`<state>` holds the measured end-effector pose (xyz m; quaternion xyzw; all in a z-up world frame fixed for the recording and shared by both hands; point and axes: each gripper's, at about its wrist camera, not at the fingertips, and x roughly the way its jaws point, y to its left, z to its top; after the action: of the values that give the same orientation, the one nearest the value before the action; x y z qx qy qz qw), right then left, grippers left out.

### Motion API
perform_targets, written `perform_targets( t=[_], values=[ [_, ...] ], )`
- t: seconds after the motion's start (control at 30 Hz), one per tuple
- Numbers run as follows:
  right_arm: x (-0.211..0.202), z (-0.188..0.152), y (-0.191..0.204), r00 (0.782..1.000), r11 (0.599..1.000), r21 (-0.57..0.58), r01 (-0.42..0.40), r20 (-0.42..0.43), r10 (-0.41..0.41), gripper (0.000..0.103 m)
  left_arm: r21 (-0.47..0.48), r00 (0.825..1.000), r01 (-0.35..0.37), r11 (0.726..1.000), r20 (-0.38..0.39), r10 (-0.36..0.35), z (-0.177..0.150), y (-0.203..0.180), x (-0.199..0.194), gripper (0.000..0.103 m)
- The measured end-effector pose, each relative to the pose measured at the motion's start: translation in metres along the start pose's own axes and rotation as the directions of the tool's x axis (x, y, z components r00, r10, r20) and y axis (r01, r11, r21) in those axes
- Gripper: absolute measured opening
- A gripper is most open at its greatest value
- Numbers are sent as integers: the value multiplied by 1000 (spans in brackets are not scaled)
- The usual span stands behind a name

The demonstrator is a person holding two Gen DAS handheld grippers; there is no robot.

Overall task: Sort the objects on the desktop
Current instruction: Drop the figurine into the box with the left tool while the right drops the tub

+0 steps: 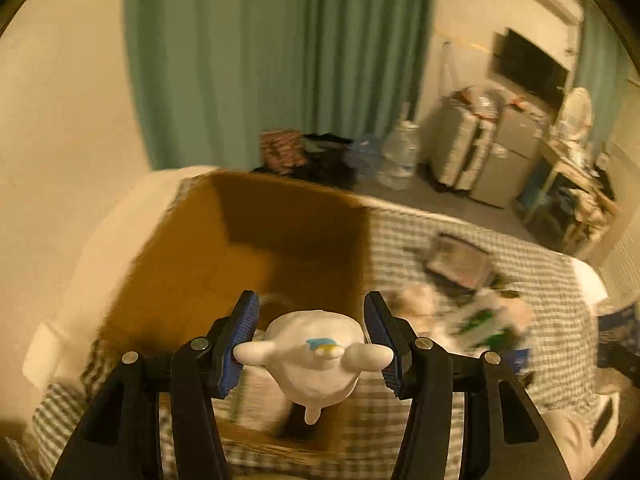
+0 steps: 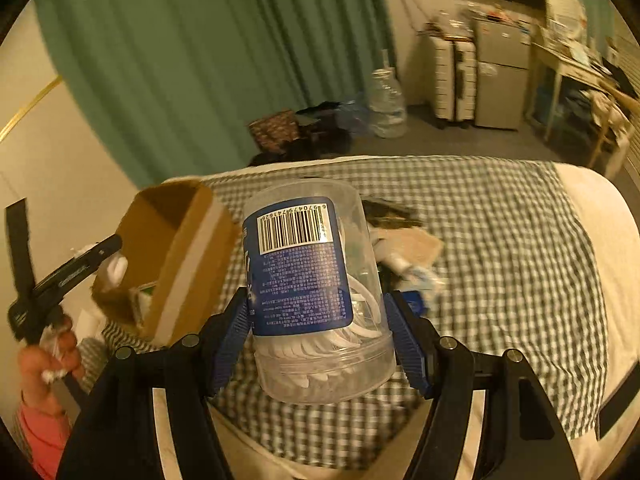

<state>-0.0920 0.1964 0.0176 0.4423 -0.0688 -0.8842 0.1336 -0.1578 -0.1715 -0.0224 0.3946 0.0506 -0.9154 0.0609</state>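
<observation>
My left gripper [image 1: 311,340] is shut on a white toy figure [image 1: 310,364] with a small blue and yellow mark, holding it by its two side arms over the open cardboard box [image 1: 240,248]. My right gripper [image 2: 316,332] is shut on a clear plastic jar [image 2: 316,292] with a blue barcode label and white floss picks inside, held above the checked cloth [image 2: 480,240]. In the right wrist view the box [image 2: 176,248] is at the left, with the left gripper [image 2: 106,258] and the toy [image 2: 116,270] over it.
Loose items lie on the checked cloth right of the box: a dark pouch [image 1: 460,260], a green and white packet [image 1: 480,320], small white things [image 2: 404,268]. Beyond the bed are a green curtain [image 1: 260,60], water bottles [image 2: 386,104], suitcases and a shelf.
</observation>
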Motion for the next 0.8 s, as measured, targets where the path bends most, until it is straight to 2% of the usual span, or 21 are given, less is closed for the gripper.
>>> perform_targets(
  t=[0.07, 0.23, 0.33, 0.37, 0.4, 0.43, 0.57, 0.8],
  values=[
    [7, 1, 15, 1000, 1000, -29, -9, -15, 9, 67, -26, 999, -29, 999, -16, 28, -4, 18, 12, 56],
    [31, 3, 53, 996, 996, -72, -54, -68, 49, 67, -73, 997, -47, 996, -61, 43, -3, 52, 41, 56],
    [48, 8, 72, 993, 992, -100, -74, -96, 65, 67, -77, 997, -28, 997, -80, 22, -5, 64, 50, 59],
    [53, 11, 81, 992, 990, -113, -82, -104, 70, 67, -83, 996, -23, 996, -88, 16, -7, 67, 53, 71],
    [57, 13, 87, 991, 988, -122, -91, -110, 78, 67, -88, 996, -20, 996, -93, 12, -5, 72, 56, 87],
    [60, 15, 97, 990, 986, -130, -101, -114, 87, 67, -100, 996, -31, 995, -91, 22, -8, 76, 57, 92],
    [77, 29, 133, 982, 973, -167, -159, -128, 138, 67, -101, 995, -60, 993, -82, 52, -18, 84, 58, 92],
    [118, 41, 196, 957, 943, -208, -261, -184, 224, 67, -108, 995, -59, 992, -92, 49, -37, 93, 54, 92]
  ],
)
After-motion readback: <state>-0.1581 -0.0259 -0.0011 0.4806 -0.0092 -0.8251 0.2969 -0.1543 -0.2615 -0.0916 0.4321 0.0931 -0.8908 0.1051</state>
